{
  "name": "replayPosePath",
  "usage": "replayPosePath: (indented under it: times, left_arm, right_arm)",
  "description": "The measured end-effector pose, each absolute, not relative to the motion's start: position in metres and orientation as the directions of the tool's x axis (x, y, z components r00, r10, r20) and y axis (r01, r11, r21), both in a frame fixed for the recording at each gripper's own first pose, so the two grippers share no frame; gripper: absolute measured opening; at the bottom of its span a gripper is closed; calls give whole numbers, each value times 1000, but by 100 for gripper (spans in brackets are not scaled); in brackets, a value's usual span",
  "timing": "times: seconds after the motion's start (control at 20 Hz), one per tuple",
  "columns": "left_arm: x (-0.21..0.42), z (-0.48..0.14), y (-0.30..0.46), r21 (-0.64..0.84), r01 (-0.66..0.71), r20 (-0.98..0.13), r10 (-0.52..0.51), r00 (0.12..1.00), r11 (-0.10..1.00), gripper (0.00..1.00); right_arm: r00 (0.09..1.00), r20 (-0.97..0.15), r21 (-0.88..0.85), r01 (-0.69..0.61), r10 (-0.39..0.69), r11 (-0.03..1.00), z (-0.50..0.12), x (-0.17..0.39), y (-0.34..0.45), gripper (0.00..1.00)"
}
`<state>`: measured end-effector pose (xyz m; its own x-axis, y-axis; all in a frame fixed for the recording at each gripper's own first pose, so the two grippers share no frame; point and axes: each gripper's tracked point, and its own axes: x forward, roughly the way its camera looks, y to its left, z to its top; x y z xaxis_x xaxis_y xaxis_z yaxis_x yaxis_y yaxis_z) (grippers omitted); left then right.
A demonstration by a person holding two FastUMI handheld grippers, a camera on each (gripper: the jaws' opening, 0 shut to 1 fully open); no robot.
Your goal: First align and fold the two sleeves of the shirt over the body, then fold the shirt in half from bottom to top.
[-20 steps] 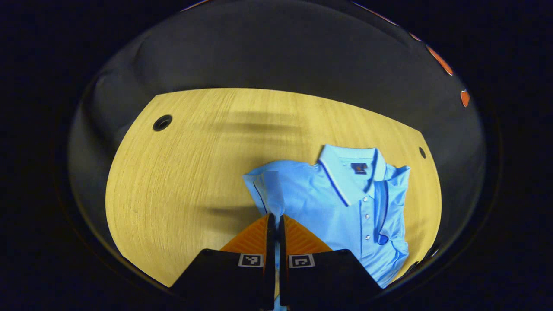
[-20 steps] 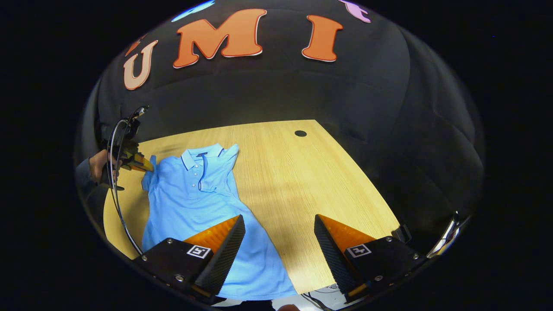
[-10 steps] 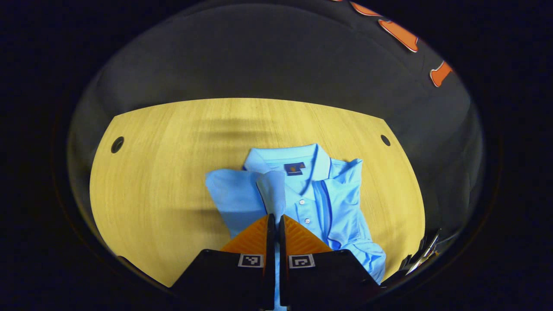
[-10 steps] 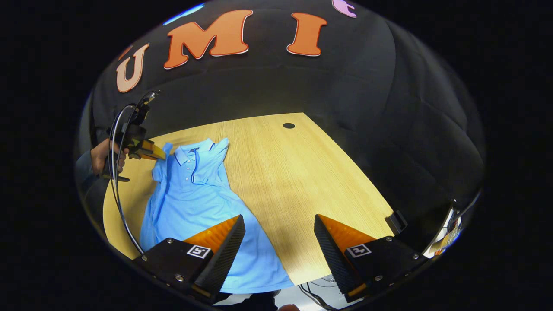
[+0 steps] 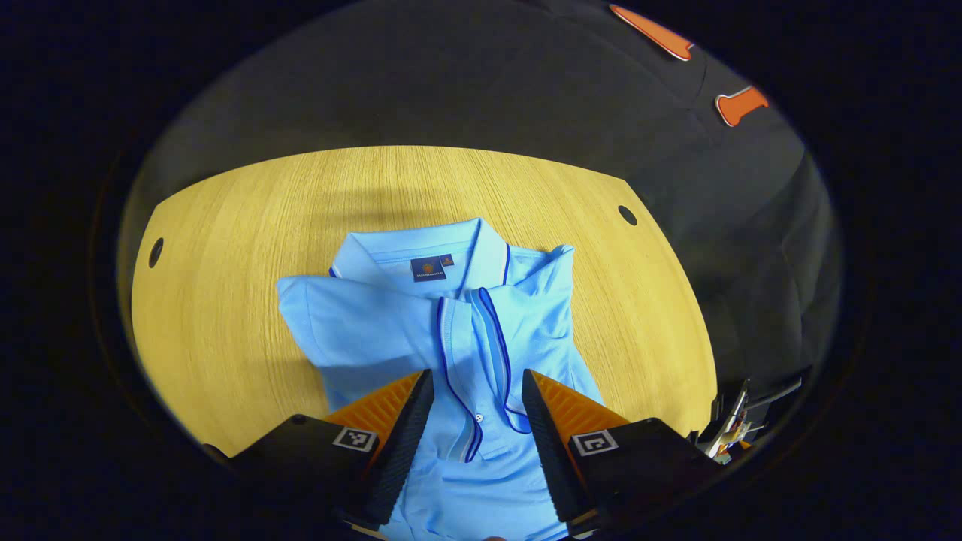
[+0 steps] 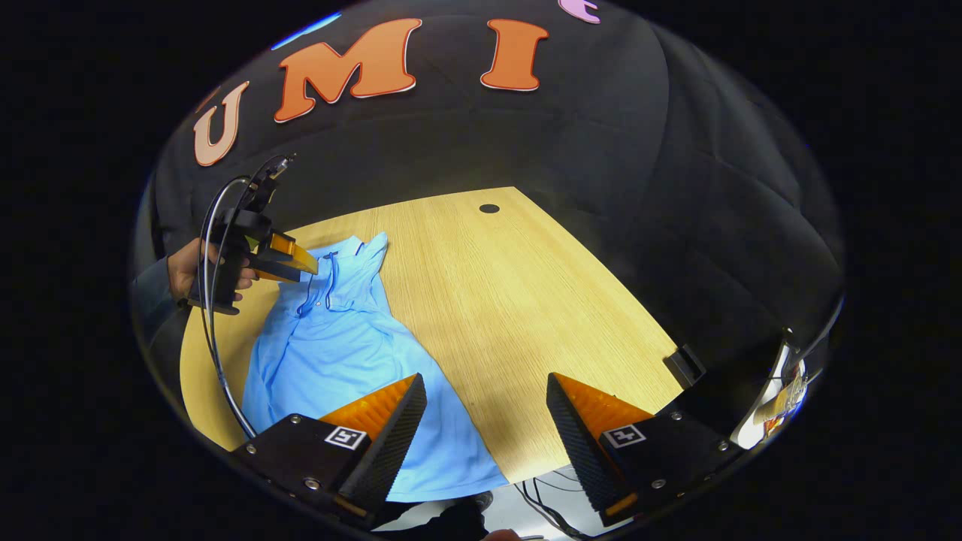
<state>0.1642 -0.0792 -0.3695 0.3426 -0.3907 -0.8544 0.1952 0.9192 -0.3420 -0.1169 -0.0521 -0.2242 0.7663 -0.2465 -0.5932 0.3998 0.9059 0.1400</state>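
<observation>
A light blue polo shirt (image 5: 451, 330) lies on the wooden table (image 5: 240, 248), collar away from me. Both sleeves are folded over its body, and their dark-trimmed edges meet near the button placket. In the left gripper view my left gripper (image 5: 473, 398) stands open just above the chest, nothing between its fingers. The right gripper view shows the shirt (image 6: 331, 353) stretching toward its near left finger, with the left gripper (image 6: 304, 263) and a hand (image 6: 184, 270) over the collar end. My right gripper (image 6: 485, 409) is open over bare table near the shirt's hem.
The table has round cable holes (image 5: 627, 215) (image 5: 155, 252) (image 6: 489, 208) near its far corners. Black cloth walls surround it. Cables (image 6: 541, 500) and small clutter (image 6: 782, 398) lie past the table's near and right edges.
My left gripper carried the left sleeve across onto the shirt body, then opened and let it go. The right gripper stayed open and barely shifted.
</observation>
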Motion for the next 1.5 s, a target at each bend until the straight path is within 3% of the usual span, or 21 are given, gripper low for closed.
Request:
replayPosePath:
  times: [0.05,0.2,0.25,0.5,0.75,1.1,1.5]
  left_arm:
    - [160,-367,-79,-337,192,-855,-385,348,922,87]
    - [139,-349,-73,-332,184,-849,-378,370,925,100]
    - [130,-342,-69,-320,186,-847,-369,383,929,96]
    - [55,-311,-45,-271,192,-841,-329,430,943,100]
    - [-35,-311,-13,-243,127,-865,-274,420,962,100]
    - [-156,-354,29,-125,93,-926,-150,346,988,99]
    - [-244,-397,56,-90,31,-957,-95,273,995,99]
  right_arm:
    - [770,-592,143,394,-240,908,-224,-118,-53,98]
    - [784,-585,143,353,-209,925,-230,-119,-54,98]
    - [785,-589,137,331,-192,934,-233,-120,-54,98]
    - [787,-615,142,171,-49,975,-258,-123,-34,98]
    - [759,-649,129,45,50,991,-287,-133,-19,98]
    - [703,-705,110,-21,93,994,-333,-152,-6,98]
    - [640,-762,79,-50,93,996,-371,-178,14,98]
